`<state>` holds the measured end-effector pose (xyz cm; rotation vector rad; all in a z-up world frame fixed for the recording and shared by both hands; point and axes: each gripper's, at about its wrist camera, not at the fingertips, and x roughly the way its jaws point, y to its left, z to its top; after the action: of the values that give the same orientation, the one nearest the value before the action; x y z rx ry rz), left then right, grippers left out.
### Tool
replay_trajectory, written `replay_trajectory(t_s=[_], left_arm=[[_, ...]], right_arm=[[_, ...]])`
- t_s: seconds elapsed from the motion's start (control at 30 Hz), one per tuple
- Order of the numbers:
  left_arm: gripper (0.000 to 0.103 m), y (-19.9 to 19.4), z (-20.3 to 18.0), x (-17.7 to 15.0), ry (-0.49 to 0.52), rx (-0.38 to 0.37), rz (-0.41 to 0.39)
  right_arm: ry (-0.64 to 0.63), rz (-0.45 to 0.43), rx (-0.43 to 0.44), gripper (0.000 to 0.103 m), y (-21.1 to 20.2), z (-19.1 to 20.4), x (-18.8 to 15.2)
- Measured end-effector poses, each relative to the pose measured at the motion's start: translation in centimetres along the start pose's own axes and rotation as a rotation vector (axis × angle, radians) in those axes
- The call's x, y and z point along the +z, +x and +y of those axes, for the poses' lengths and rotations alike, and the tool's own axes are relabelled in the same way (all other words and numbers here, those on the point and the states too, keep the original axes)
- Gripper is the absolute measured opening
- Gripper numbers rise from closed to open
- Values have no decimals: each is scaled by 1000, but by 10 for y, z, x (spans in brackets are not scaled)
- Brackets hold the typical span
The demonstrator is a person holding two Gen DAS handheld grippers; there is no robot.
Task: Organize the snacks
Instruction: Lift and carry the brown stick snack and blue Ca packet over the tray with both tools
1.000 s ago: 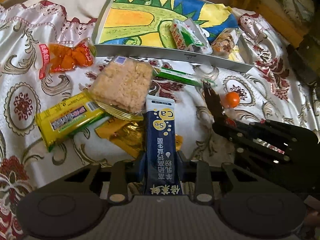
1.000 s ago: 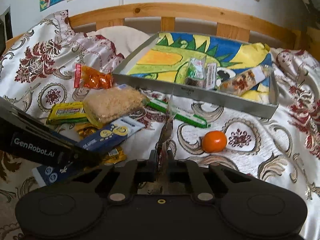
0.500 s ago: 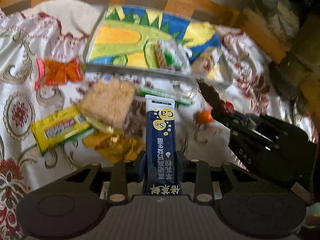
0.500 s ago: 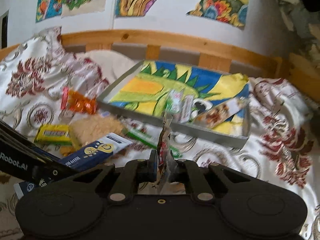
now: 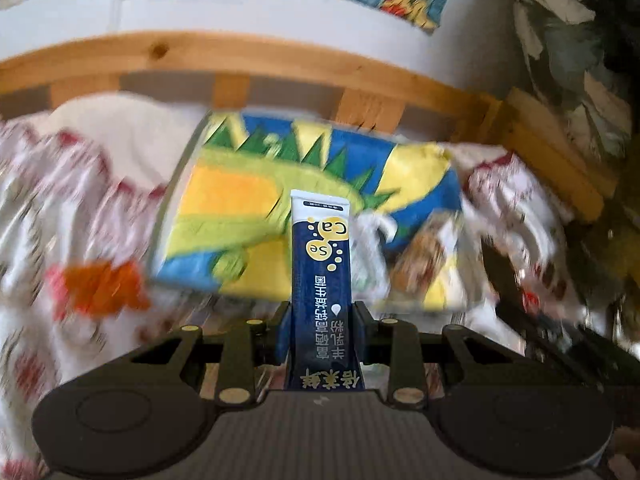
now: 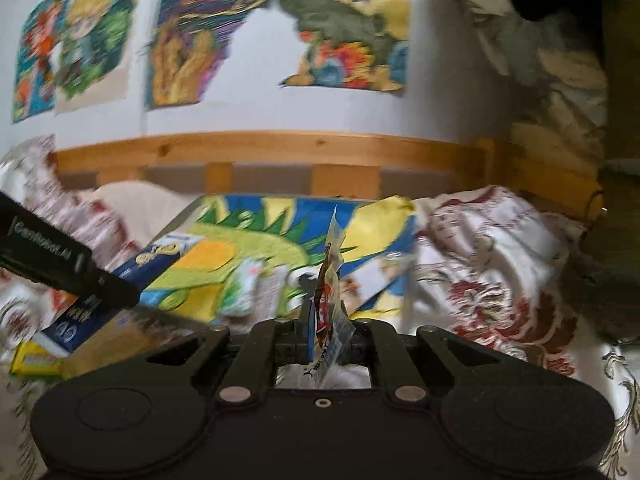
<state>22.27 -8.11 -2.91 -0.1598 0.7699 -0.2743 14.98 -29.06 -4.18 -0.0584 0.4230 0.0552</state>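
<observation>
My left gripper [image 5: 322,316] is shut on a dark blue stick sachet [image 5: 321,268] with yellow "Ca Se" print, held upright in front of the tray [image 5: 176,184], a grey one lined with a bright dinosaur picture. My right gripper [image 6: 326,330] is shut on a thin crinkled snack packet [image 6: 330,276], seen edge-on, raised before the same tray [image 6: 180,220]. The left gripper and its blue sachet [image 6: 160,258] also show at the left of the right wrist view. Several snacks lie blurred in the tray's right part [image 5: 420,252].
An orange snack bag [image 5: 100,288] lies left of the tray on the patterned cloth [image 5: 52,208]. A yellow packet [image 6: 36,356] lies at the lower left. A wooden rail [image 6: 280,152] and a wall with pictures stand behind the tray.
Both grippers have lifted and tilted up towards the tray with their packets. The loose snacks and the orange have dropped out of view. The views are now motion-blurred.
</observation>
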Motion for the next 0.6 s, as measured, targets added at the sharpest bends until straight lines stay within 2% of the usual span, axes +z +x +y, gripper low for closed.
replay_trajectory(t_s=[0.17, 0.33, 0.6], left_arm=[[34, 44, -26, 29, 8, -36, -28], [34, 90, -56, 49, 35, -49, -13], [34, 138, -87, 60, 92, -24, -1]], right_arm=[[101, 9, -48, 8, 19, -29, 6], [190, 35, -58, 8, 42, -50, 12], [219, 38, -53, 8, 80, -63, 13]])
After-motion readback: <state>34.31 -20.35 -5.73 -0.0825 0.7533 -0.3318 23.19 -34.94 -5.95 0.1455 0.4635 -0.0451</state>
